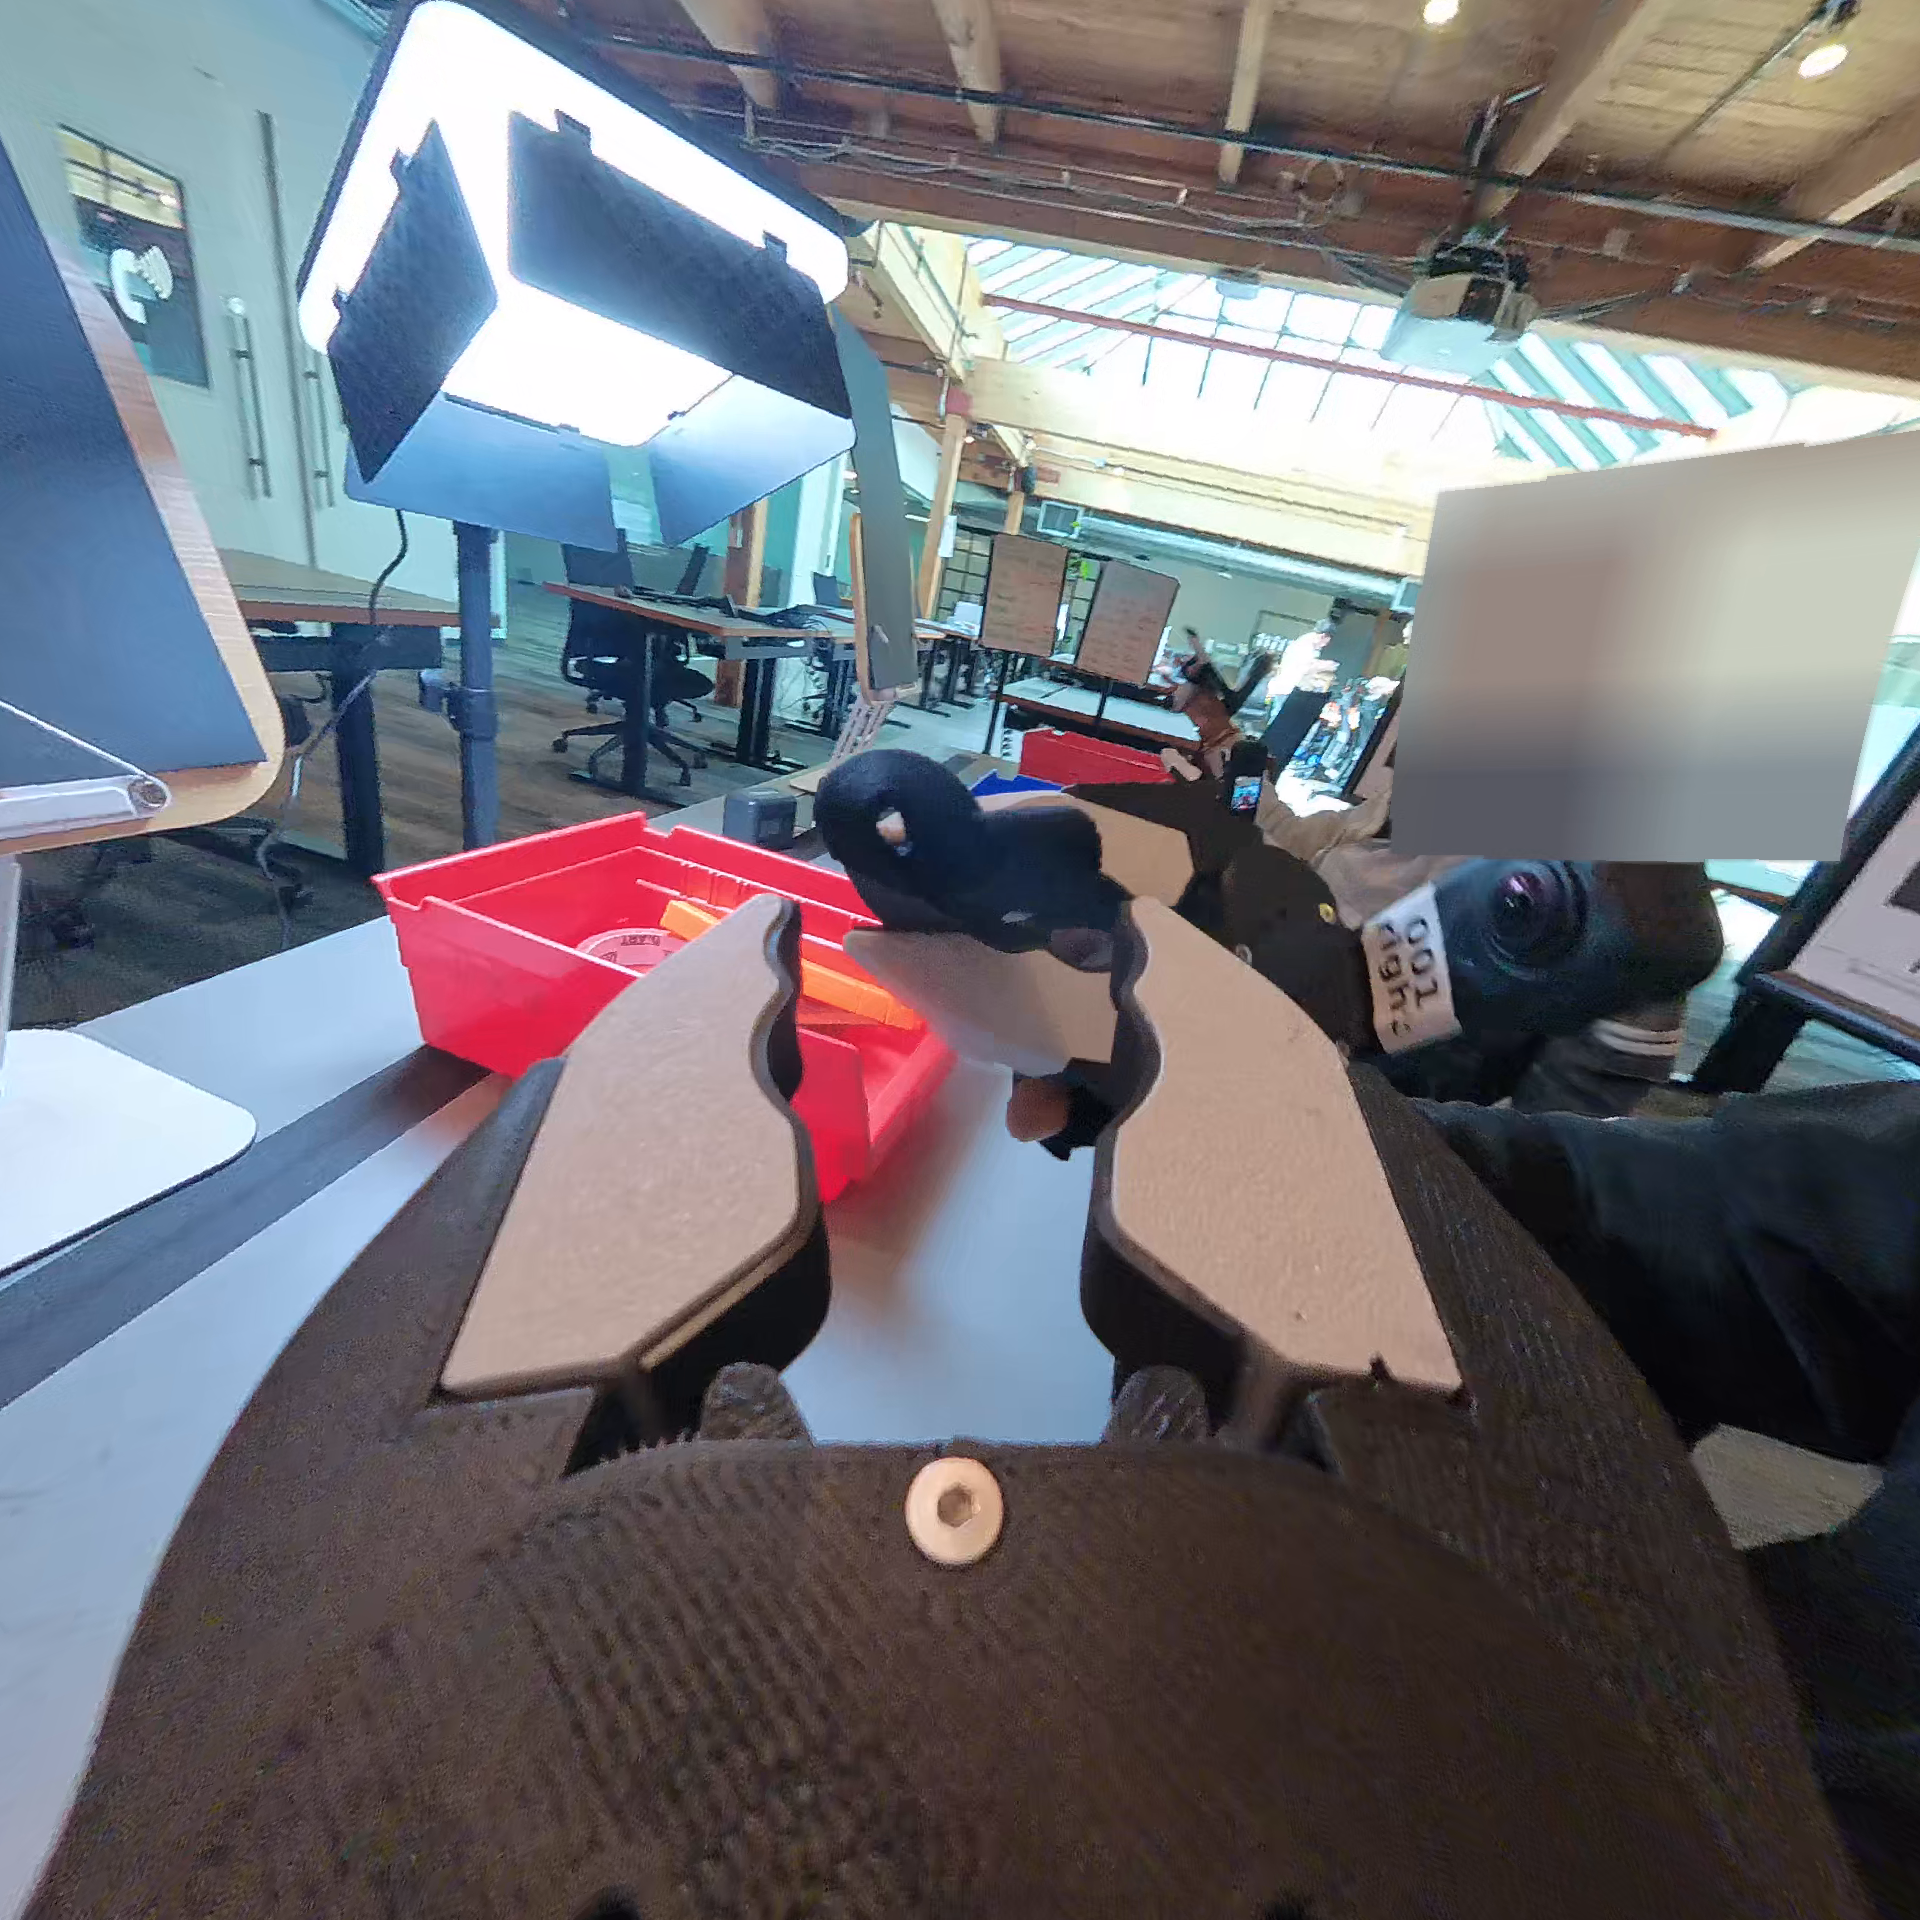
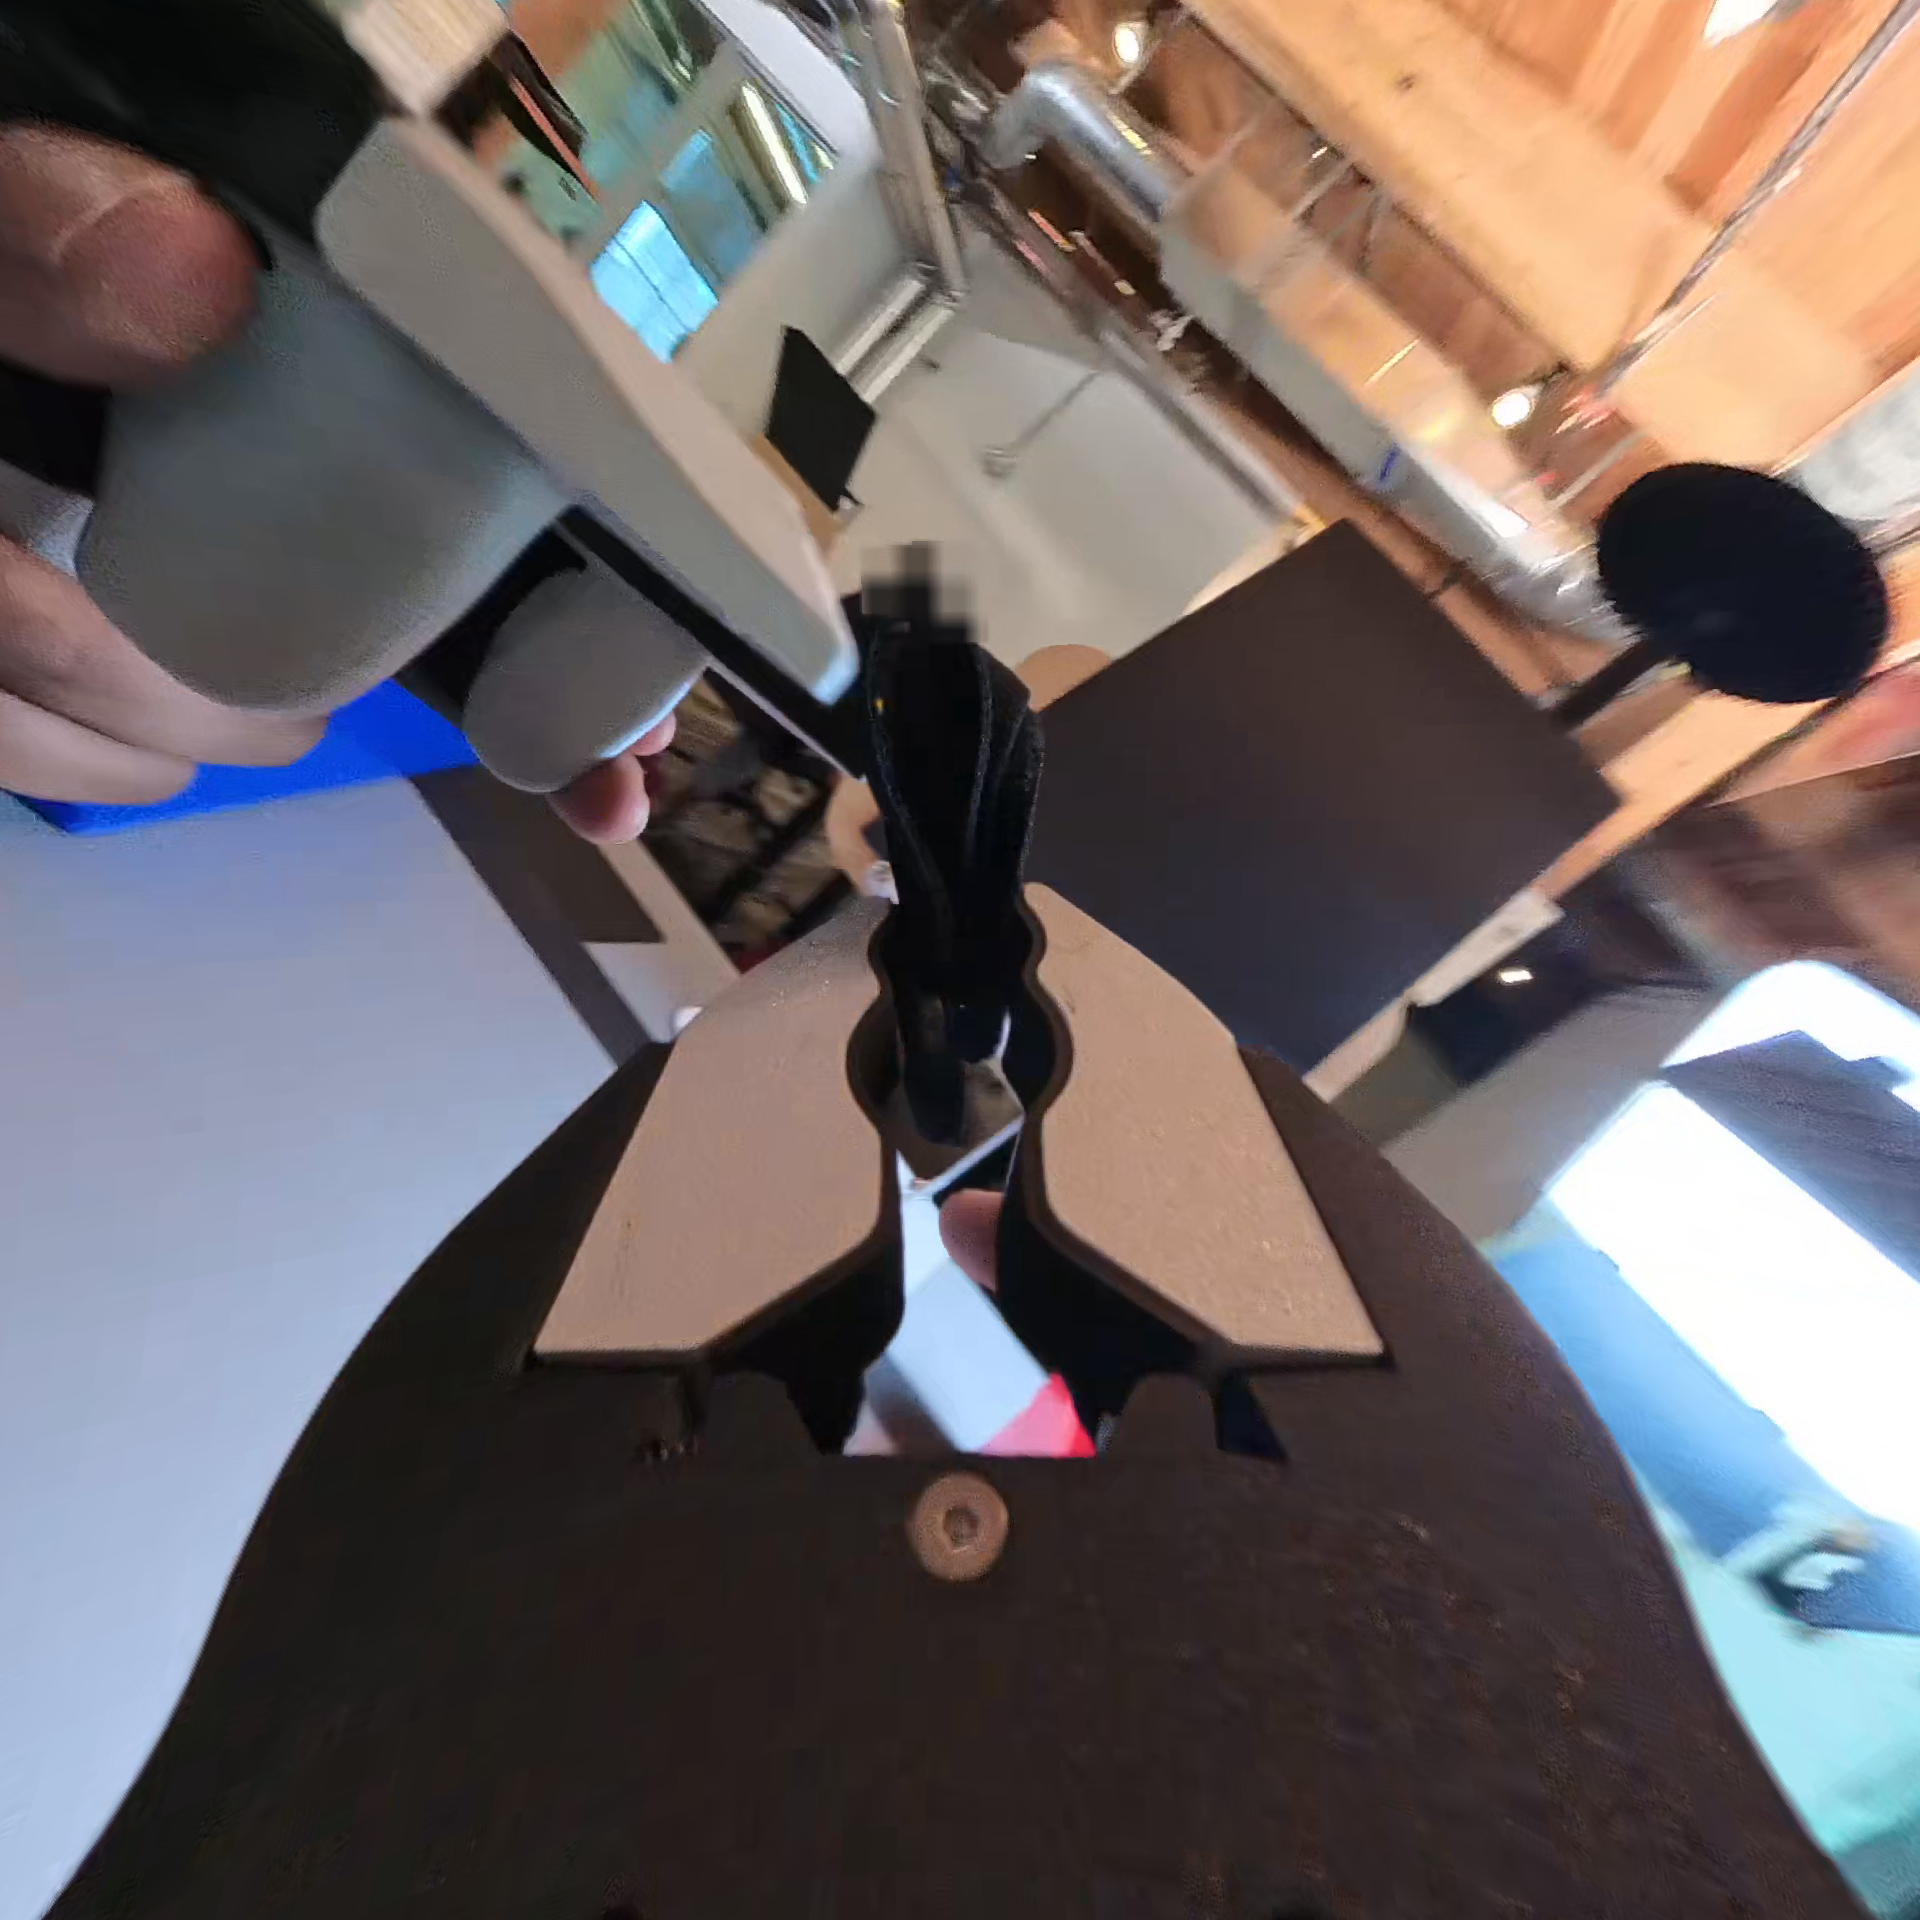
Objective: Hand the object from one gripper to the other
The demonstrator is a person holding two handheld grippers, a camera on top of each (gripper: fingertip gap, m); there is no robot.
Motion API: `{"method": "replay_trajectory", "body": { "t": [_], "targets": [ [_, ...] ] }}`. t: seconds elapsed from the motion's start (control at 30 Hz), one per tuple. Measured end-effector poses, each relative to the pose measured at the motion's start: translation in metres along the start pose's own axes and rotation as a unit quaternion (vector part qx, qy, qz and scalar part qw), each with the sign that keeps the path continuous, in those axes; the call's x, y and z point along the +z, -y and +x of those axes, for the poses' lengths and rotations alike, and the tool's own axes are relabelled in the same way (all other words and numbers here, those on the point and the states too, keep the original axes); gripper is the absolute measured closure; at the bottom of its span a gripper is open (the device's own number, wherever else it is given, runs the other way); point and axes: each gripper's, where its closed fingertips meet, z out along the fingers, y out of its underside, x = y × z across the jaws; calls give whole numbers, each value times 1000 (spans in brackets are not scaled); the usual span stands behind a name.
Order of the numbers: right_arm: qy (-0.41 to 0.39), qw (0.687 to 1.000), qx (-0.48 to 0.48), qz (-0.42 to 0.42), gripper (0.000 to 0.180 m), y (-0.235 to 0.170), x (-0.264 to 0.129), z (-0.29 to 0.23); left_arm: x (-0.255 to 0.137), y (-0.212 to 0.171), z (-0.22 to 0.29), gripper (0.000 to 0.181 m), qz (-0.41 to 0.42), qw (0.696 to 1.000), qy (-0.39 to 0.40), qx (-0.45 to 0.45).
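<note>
An open office with wooden ceiling beams, desks and chairs lies behind a grey table (image 1: 956,1299); a lit studio lamp (image 1: 582,301) stands on a pole at the left, and a red bin (image 1: 499,977) sits on the table holding an orange piece (image 1: 831,982) and a roll of tape (image 1: 623,948). The left gripper (image 1: 961,935) points over the table with its two grey fingers (image 1: 665,1132) spread apart, gripping nothing; the bin shows between and behind them. The right gripper (image 2: 956,914) comes in from the right, lying sideways across the left one's tips; its fingers are pressed onto a black fabric object (image 2: 956,821), which sticks out past the tips. In the left wrist view the same fabric object (image 1: 935,831) sits just above and between the left gripper's fingertips, held aloft over the table, not within the left fingers. The right wrist view is blurred; a hand (image 2: 114,270) grips a grey handle (image 2: 312,520) at its upper left.
</note>
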Motion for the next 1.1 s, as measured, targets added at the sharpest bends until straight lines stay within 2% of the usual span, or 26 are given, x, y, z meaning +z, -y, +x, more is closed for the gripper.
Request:
{"method": "replay_trajectory", "body": {
  "t": [0.07,0.13,0.2,0.23,0.33,0.4,0.47,0.6,0.7,0.77,0.8,0.87,1.0,1.1],
  "targets": [
    [-29,997,-77,13,163,5,-1,-5,5,0,2,122,4,999,24,27],
    [-41,990,-128,38,163,12,-3,-13,3,5,4,130,18,997,36,59],
    [-37,990,-127,57,163,16,-5,-17,0,5,7,140,8,995,32,91],
    [-35,990,-124,66,162,19,-6,-17,-1,5,9,152,3,994,27,110],
    [-24,991,-111,73,157,23,-7,-19,-3,4,19,162,-18,989,7,145],
    [16,993,-75,86,153,25,-8,-24,-5,4,24,164,-28,984,-5,174],
    [93,991,1,99,149,28,-10,-32,-8,5,32,166,-26,981,-28,190],
    [234,951,153,132,123,43,-23,-36,-17,9,42,170,-12,977,-74,200],
    [269,942,156,123,118,42,-27,-44,-18,8,44,170,-13,978,-88,189],
    [278,939,164,122,127,43,-26,-50,-16,6,45,170,-11,979,-96,180],
    [285,934,170,129,143,45,-28,-52,-15,5,45,170,-12,980,-95,176],
    [280,937,167,129,159,44,-28,-52,-15,6,40,170,-10,982,-83,168],
    [262,939,193,112,165,39,-22,-40,-13,7,32,163,-10,988,-70,134],
    [175,968,153,97,166,25,-13,-15,-15,19,19,147,17,993,-25,116]
  ]
}}
